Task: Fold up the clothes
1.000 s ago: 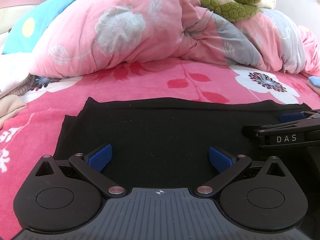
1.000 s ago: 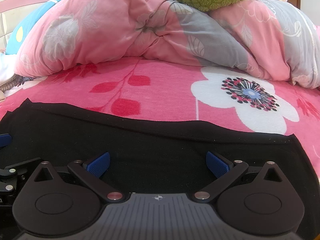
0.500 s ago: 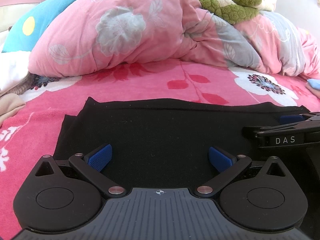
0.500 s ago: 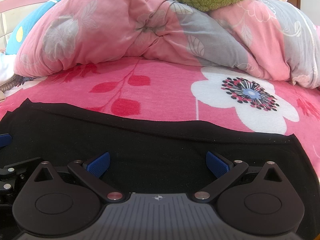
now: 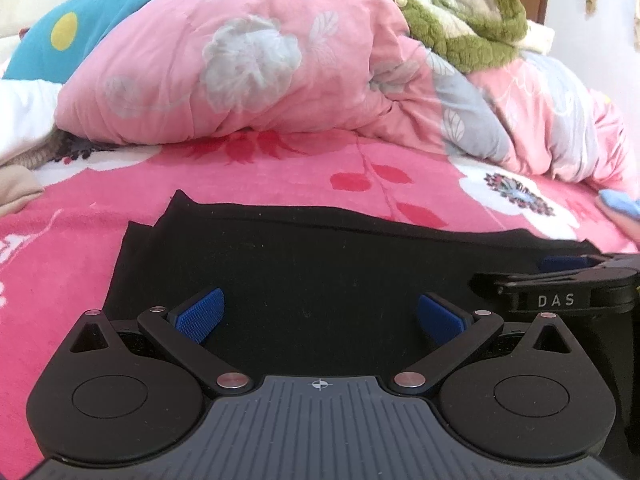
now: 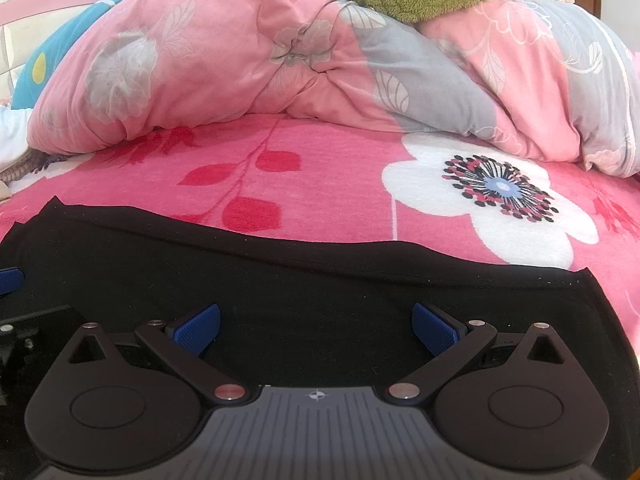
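Observation:
A black garment (image 5: 312,264) lies flat on the pink flowered bed sheet (image 5: 280,172), folded into a wide band with layered edges at its left end. My left gripper (image 5: 320,314) hovers low over its left part, open, nothing between the blue pads (image 5: 198,314). In the right wrist view the same black garment (image 6: 320,280) spreads under my right gripper (image 6: 316,324), also open and empty. The right gripper's body shows at the right edge of the left wrist view, marked DAS (image 5: 556,300). The garment's near edge is hidden under both grippers.
A bunched pink and grey quilt (image 5: 280,68) rises behind the garment, with a green fleece item (image 5: 472,28) on top. A blue pillow (image 5: 80,40) and white and beige cloth (image 5: 20,188) lie at the far left. A small blue object (image 5: 620,204) sits at the right.
Both grippers stay open over the black garment. The left wrist view has tipped or lifted a little, showing more of the quilt; the garment has not moved.

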